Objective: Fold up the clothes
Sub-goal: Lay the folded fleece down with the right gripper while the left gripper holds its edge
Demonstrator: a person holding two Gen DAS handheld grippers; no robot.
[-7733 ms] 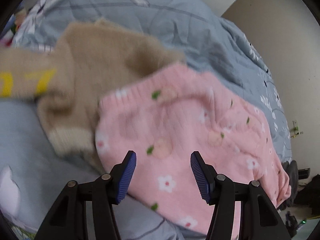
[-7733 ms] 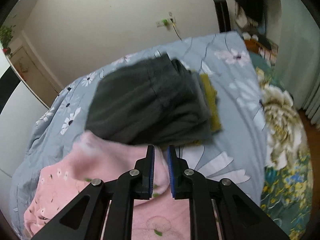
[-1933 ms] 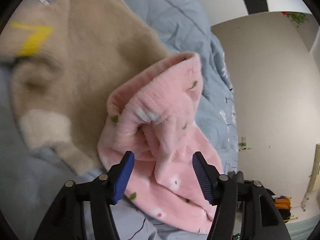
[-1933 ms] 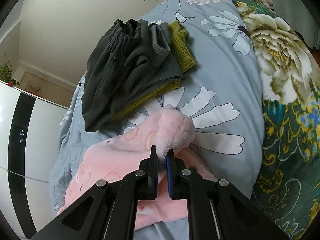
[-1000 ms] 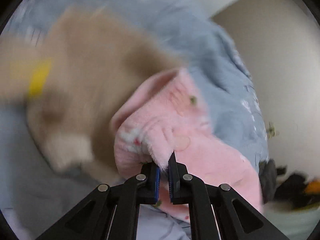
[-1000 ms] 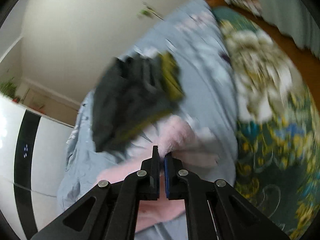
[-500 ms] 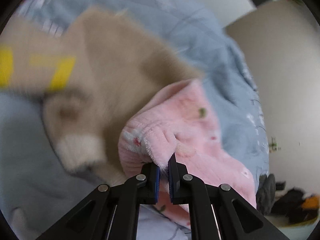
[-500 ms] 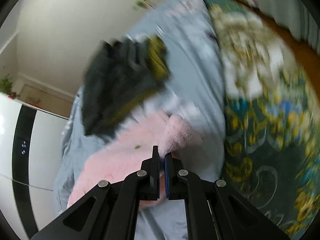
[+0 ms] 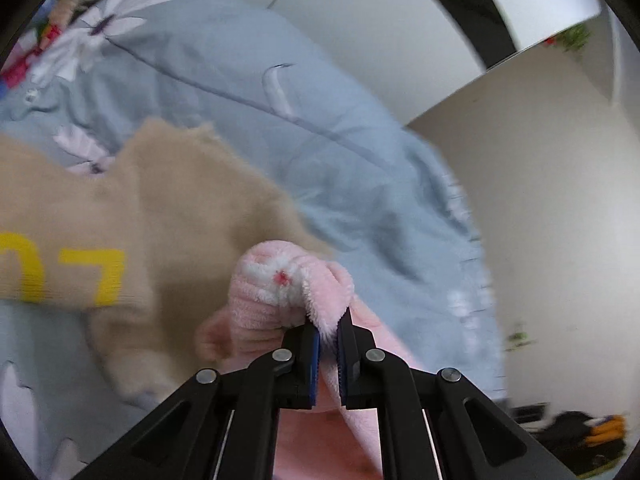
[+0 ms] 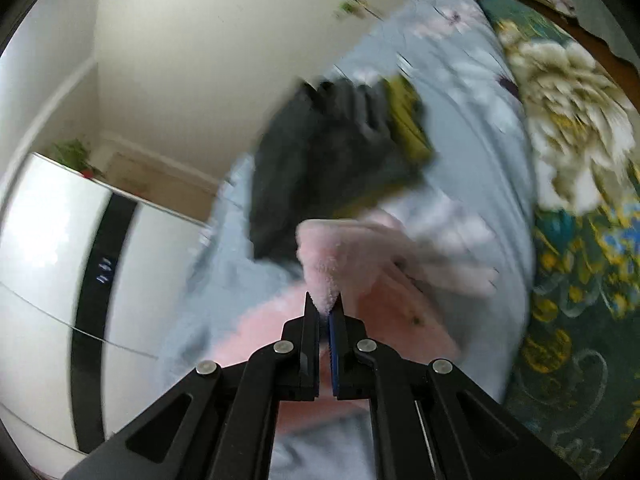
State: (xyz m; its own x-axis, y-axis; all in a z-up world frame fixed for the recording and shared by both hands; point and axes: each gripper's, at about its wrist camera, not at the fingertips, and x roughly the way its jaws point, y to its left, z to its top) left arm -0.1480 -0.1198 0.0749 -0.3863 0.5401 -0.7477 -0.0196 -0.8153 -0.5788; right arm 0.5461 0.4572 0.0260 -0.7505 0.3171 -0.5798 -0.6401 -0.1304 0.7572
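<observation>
A fluffy pink sweater (image 9: 276,292) with small flower prints is pinched at one bunched edge by my left gripper (image 9: 329,326), which is shut on it. In the right wrist view, another part of the pink sweater (image 10: 332,268) is clamped in my right gripper (image 10: 324,312), also shut. The garment is lifted off the blue floral bedspread (image 9: 248,92) and hangs down below both grippers. How the rest of it hangs is blurred.
A beige sweater (image 9: 132,216) with yellow lettering lies on the bed just left of the pink one. A dark grey garment on an olive one (image 10: 332,144) forms a folded pile farther up the bed. A green floral cover (image 10: 580,208) lies right; a white cabinet (image 10: 52,264) stands left.
Both grippers have lifted, raising the pink sweater higher off the bed. The left gripper, open about two seconds ago, has stayed shut on the fabric for the last second. Both views swing.
</observation>
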